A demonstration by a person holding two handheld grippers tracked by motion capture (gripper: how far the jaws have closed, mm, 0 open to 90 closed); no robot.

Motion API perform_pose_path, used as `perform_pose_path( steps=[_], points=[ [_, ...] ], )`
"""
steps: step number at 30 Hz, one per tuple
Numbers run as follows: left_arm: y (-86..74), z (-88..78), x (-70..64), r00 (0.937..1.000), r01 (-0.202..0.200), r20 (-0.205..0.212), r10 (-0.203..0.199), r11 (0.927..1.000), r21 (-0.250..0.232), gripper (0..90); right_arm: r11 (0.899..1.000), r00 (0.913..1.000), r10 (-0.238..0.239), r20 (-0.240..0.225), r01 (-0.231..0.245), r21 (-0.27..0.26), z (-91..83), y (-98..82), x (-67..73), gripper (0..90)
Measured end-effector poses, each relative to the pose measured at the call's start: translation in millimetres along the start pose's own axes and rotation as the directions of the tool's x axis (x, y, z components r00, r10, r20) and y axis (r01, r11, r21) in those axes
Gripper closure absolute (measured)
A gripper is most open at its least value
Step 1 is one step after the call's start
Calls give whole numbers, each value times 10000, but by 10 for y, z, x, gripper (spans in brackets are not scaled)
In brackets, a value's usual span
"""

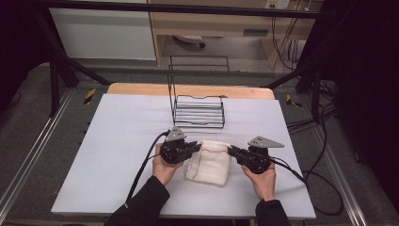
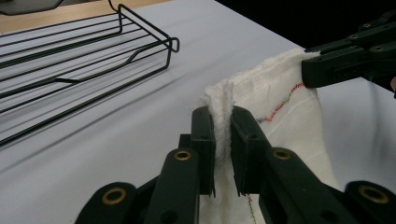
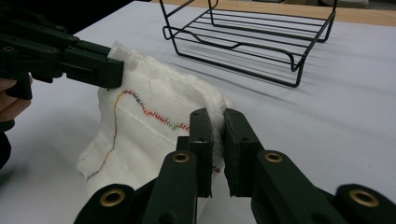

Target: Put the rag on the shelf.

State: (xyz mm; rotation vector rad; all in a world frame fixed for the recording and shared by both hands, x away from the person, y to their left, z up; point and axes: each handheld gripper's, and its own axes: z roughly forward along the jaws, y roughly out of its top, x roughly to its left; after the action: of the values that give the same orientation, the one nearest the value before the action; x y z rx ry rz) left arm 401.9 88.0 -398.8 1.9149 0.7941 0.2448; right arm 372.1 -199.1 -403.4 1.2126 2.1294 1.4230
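Note:
A white folded cloth (image 1: 208,163) with a thin line of coloured stitching lies on the grey table mat in front of the person. My left gripper (image 1: 198,146) is shut on the cloth's far left corner (image 2: 219,100), the fabric pinched between its jaws. My right gripper (image 1: 231,150) is shut on the far right corner (image 3: 212,106). Both corners are lifted a little, so the far edge of the cloth (image 3: 154,79) stretches between the two grippers while its near part rests on the mat. The other gripper (image 2: 345,63) is seen clamped across the cloth in the left gripper view.
A black wire rack (image 1: 198,110) stands just beyond the cloth at the middle of the mat (image 1: 113,141), with a tall wire back. The wooden table edge (image 1: 141,88) runs behind it. Cables trail from both grippers toward the near edge and the right side.

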Motion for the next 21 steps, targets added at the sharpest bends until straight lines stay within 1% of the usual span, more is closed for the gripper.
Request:
perform_pose_path(
  steps=[5,8,13,21],
  points=[
    [21,-57,-40,9999,-82,-74,80,9997,-229,801,9998,9999,-129,-14,128,-178,-49,40,35,830],
    [36,-93,-51,10000,-40,-20,39,9994,-356,801,9993,9997,-241,1,241,-291,-83,72,58,831],
    [69,-155,-65,9999,-22,-99,16,9982,-593,801,9978,9992,-399,23,400,-531,-120,119,104,832],
    [134,-272,-102,9997,-112,-249,83,9927,-1197,801,9912,9968,-787,144,798,-1055,-202,222,195,833]
  ],
)
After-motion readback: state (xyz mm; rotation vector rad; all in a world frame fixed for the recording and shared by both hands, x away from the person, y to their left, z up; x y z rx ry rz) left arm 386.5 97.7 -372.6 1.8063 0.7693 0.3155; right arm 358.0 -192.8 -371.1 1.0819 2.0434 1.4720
